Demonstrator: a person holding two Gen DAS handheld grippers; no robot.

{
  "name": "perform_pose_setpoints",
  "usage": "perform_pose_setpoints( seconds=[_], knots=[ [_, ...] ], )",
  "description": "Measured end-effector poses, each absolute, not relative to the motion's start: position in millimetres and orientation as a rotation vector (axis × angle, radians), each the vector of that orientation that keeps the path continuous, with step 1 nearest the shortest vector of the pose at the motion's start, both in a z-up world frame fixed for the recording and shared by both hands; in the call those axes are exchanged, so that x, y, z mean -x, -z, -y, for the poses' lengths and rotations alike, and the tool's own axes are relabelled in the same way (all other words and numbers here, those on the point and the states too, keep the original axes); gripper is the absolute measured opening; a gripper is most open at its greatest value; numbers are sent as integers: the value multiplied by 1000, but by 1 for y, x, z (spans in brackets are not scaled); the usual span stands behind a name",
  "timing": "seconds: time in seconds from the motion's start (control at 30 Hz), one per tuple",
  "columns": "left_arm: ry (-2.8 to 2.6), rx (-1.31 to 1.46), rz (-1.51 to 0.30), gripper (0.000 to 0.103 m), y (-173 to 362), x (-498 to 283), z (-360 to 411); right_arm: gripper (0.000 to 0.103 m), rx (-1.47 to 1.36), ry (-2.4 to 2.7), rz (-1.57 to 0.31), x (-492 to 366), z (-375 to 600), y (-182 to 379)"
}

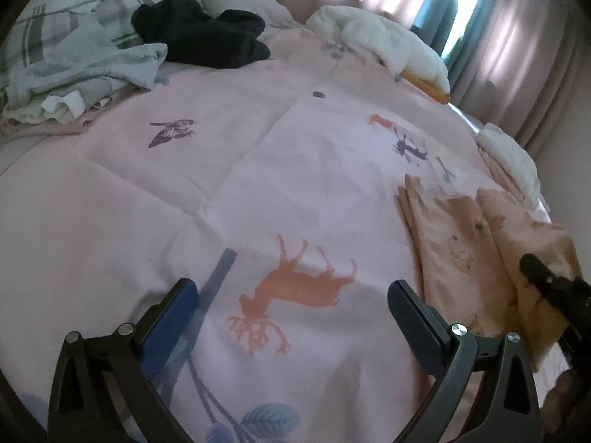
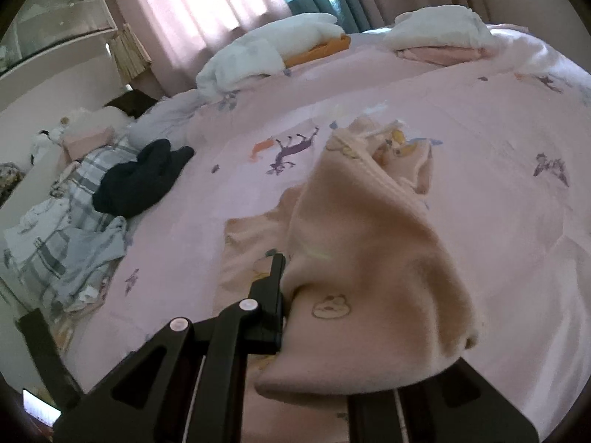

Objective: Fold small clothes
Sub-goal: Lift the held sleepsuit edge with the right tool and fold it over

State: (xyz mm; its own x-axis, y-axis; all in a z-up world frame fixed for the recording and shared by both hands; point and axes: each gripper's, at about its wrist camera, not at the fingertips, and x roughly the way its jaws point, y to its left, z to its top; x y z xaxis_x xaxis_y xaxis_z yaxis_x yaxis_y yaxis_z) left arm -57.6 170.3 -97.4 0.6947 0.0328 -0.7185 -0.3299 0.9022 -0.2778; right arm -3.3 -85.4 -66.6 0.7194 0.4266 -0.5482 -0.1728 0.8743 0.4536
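A small peach garment (image 2: pixel 369 258) with cartoon prints lies on the pink bedspread (image 2: pixel 498 129). My right gripper (image 2: pixel 291 295) is shut on its near edge and lifts that part, which drapes over and hides the right finger. In the left wrist view the same garment (image 1: pixel 461 243) lies at the right, with the right gripper (image 1: pixel 546 284) on it. My left gripper (image 1: pixel 291 295) is open and empty, hovering over the orange deer print (image 1: pixel 295 284), left of the garment.
A dark navy garment (image 1: pixel 207 33) and a pile of grey plaid and pale clothes (image 1: pixel 74 62) lie at the far left. Folded white and orange stacks (image 1: pixel 388 40) and a white and pink stack (image 2: pixel 439 37) sit by the curtains.
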Motion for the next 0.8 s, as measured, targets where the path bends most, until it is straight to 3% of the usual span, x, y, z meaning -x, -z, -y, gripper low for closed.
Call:
perform_pose_setpoints(
  seconds=[0.37,0.6,0.63,0.67,0.8],
  knots=[
    [-162,612,-739,101,93,59,-187,11,-416,-283,-585,1,104,40],
    [463,857,-678,101,84,55,-160,11,-401,-323,-578,6,101,24],
    [476,811,-709,96,83,53,-149,11,-422,-350,-588,6,99,24],
    [455,755,-748,83,83,50,-139,11,-430,-362,-592,6,99,25],
    [387,703,-876,59,107,33,-122,11,-382,-378,-585,13,88,20]
  ],
)
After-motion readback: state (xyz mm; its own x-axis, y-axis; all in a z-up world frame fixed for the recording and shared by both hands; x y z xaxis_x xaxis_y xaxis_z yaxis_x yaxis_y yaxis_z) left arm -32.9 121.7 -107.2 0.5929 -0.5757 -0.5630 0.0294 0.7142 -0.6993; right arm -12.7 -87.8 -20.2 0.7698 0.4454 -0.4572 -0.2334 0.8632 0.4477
